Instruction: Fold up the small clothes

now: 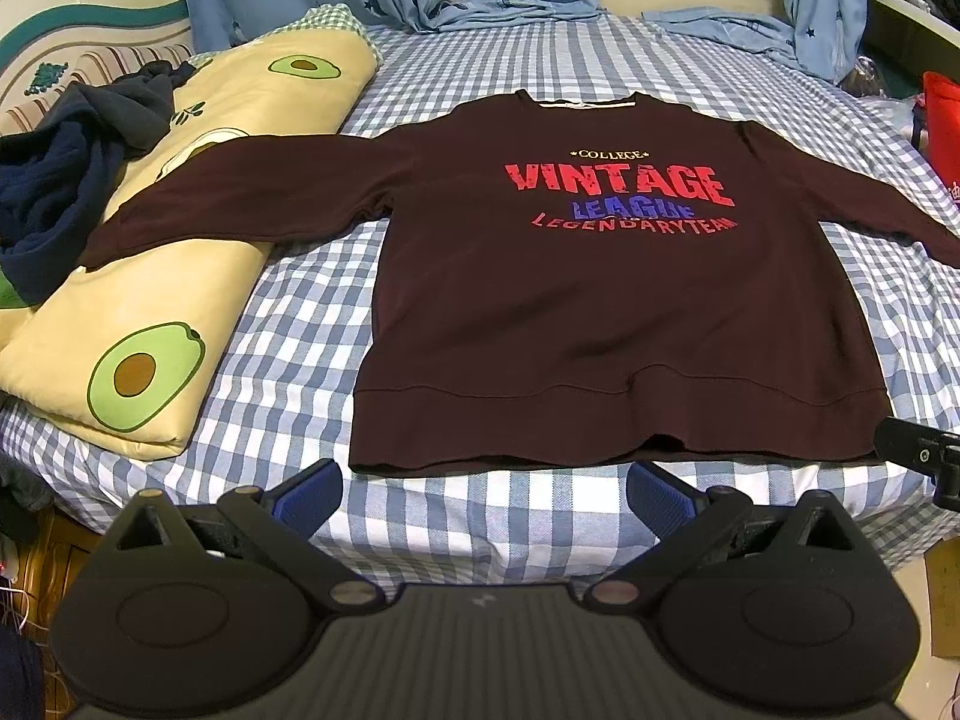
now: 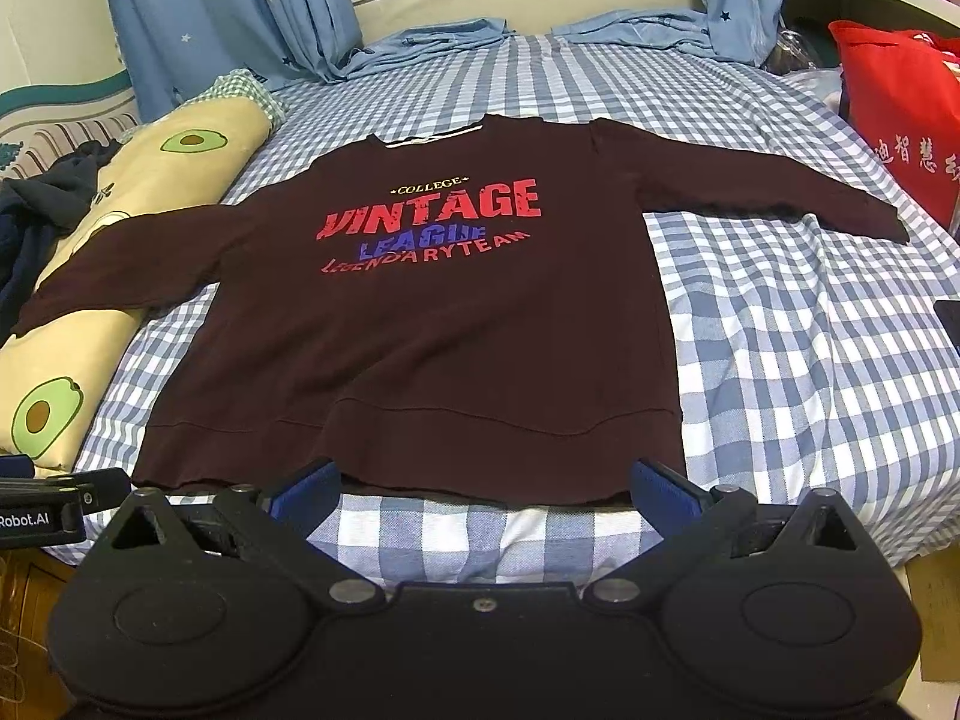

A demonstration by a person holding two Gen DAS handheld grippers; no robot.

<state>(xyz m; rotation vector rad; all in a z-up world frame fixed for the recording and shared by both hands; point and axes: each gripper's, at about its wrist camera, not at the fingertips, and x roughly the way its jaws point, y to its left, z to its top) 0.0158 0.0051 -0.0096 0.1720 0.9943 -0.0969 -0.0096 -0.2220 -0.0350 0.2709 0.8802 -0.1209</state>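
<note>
Lying flat, sweatshirt [image 1: 600, 300] (unfolded); both tongs [image 1: 483, 501] [image 2: 485, 495] spread.

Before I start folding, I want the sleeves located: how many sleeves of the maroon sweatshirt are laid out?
2. The left sleeve drapes over the avocado quilt; the right sleeve lies on the checked sheet.

- The bed sheet [image 1: 312, 300], a blue-and-white check, covers the whole mattress.
- A folded cream quilt [image 1: 150, 312] printed with avocados lies along the left side.
- A dark navy garment [image 1: 54, 180] sits crumpled on the quilt's far left part.
- Blue curtains [image 2: 240, 12] with small stars hang at the far side, their ends spilling onto the sheet.
- A red bag [image 2: 894, 108] with white characters stands at the far right.
</note>
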